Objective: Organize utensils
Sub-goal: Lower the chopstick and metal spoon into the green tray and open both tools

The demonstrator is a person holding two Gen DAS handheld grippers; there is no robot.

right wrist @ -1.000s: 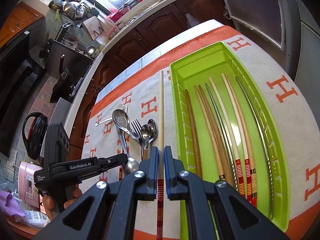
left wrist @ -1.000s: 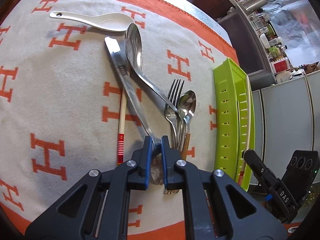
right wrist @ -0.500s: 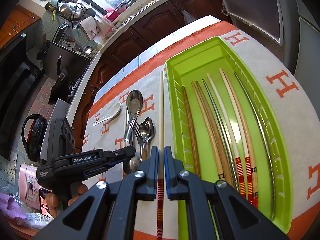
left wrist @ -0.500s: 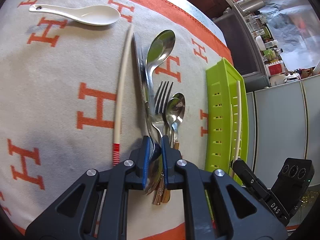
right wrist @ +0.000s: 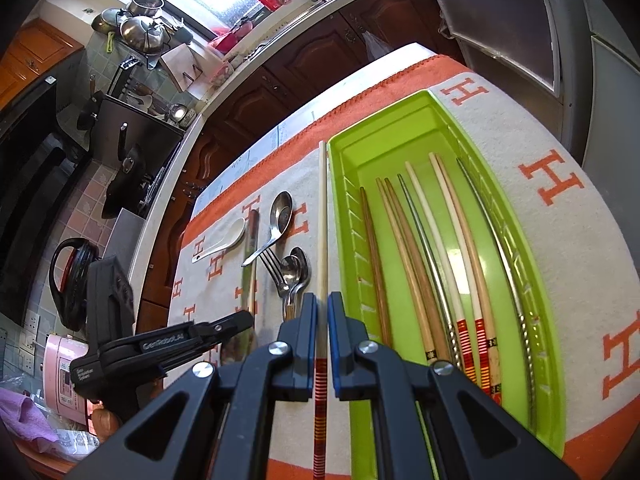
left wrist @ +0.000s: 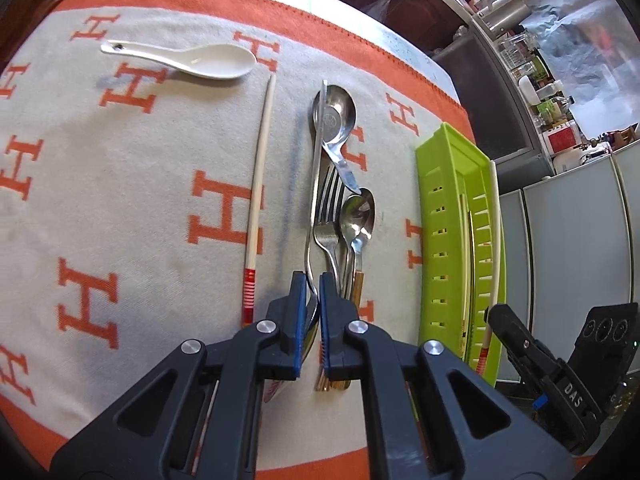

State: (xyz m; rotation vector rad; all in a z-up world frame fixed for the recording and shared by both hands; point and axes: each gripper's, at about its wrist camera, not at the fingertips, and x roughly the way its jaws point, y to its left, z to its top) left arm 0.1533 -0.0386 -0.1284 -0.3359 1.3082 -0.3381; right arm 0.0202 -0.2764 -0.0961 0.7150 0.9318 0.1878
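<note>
The right hand-held gripper is closed on a cream chopstick with a red-striped end, held just to the left of the green tray's near wall — not yet over it. To the right of that gripper the tray already holds a row of chopsticks, wooden, cream and metal, lying lengthwise, so that part of the sorting looks well along. The left hand-held gripper is pinched nearly shut on the handle of a long steel knife, which runs straight ahead of it among the cutlery. Ahead and slightly right lie a fork, a small spoon and a large steel spoon; to the left lies one more cream chopstick on the cloth-covered bench, and far ahead-left a white ceramic spoon. By my reading, two chopsticks and all the spoons, fork and knife remain to be placed.
</note>
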